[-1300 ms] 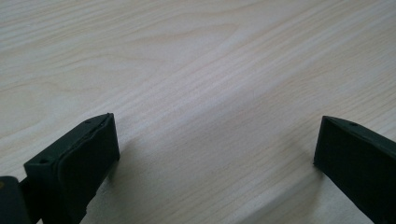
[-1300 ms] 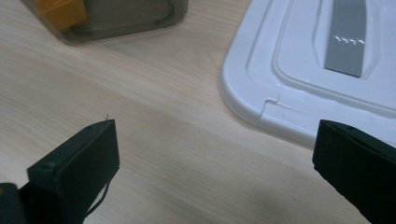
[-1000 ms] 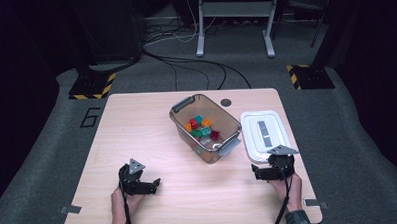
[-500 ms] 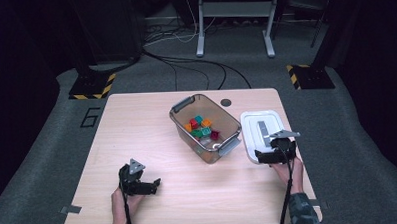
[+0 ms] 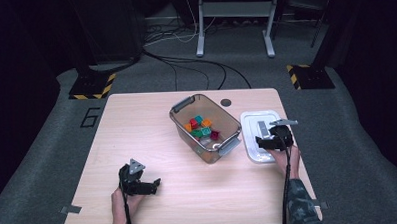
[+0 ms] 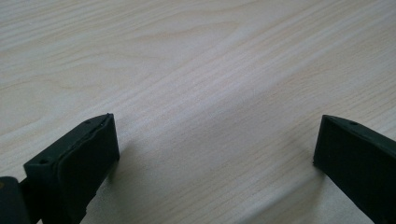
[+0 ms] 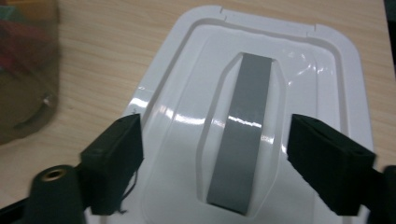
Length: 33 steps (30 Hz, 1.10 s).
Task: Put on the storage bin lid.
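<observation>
At the right side of the table point(image 5: 137, 129), the right tongs point(image 7: 212, 149) hover just above the white lid point(image 7: 299, 74), jaws spread wide either side of its grey handle strip point(image 7: 245, 135), seemingly lined up to grip it. Just left of the lid stands the clear bin point(image 5: 205, 128) holding coloured blocks point(image 5: 199, 127), open on top, so the lid probably belongs there. Near the left front edge, the left tongs point(image 6: 215, 154) rest low over bare wood, jaws wide, holding nothing
</observation>
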Tool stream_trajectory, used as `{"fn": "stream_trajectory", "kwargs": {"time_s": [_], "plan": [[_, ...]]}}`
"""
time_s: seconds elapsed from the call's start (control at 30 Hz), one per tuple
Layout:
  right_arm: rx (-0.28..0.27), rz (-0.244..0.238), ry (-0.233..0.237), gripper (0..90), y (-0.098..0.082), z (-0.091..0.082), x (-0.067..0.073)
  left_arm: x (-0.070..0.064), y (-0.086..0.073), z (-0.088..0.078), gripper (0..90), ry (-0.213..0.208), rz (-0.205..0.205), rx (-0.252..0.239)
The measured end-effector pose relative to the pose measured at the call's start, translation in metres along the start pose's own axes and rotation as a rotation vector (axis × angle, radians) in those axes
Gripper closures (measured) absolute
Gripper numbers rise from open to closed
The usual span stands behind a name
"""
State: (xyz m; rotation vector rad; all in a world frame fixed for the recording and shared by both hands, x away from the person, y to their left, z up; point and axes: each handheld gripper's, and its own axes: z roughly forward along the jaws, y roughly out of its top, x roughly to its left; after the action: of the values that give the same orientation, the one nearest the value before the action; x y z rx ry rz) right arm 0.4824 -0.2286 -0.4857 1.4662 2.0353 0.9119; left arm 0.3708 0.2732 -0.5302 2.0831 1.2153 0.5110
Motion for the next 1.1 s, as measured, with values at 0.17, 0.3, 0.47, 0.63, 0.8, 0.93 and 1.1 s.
{"fn": "stream_trajectory", "kwargs": {"time_s": [0.17, 0.3, 0.47, 0.63, 0.8, 0.93, 1.1], "plan": [[0.012, 0.047, 0.006, 28.6, 0.005, 0.013, -0.009, 0.0, 0.0, 0.0, 0.0, 0.001, -0.002, 0.0], [0.053, 0.091, -0.016, 38.4, 0.009, 0.028, -0.018, 0.0, 0.0, 0.0, 0.0, 0.004, 0.001, -0.007], [0.057, 0.074, -0.041, 45.9, 0.008, 0.034, -0.019, 0.0, 0.0, 0.0, 0.0, 0.0, 0.011, 0.003], [0.06, 0.067, -0.051, 54.5, 0.01, 0.04, -0.016, 0.0, 0.0, 0.0, 0.0, 0.0, 0.012, 0.003], [0.077, 0.05, -0.046, 61.9, 0.013, 0.041, -0.018, 0.0, 0.0, 0.0, 0.0, 0.0, 0.012, 0.003], [0.091, 0.044, -0.049, 63.1, 0.015, 0.041, -0.019, 0.0, 0.0, 0.0, 0.0, -0.001, 0.01, 0.003], [0.074, 0.039, -0.088, 66.6, 0.017, 0.042, -0.017, 0.0, 0.0, 0.0, 0.0, -0.001, 0.009, 0.002]]}}
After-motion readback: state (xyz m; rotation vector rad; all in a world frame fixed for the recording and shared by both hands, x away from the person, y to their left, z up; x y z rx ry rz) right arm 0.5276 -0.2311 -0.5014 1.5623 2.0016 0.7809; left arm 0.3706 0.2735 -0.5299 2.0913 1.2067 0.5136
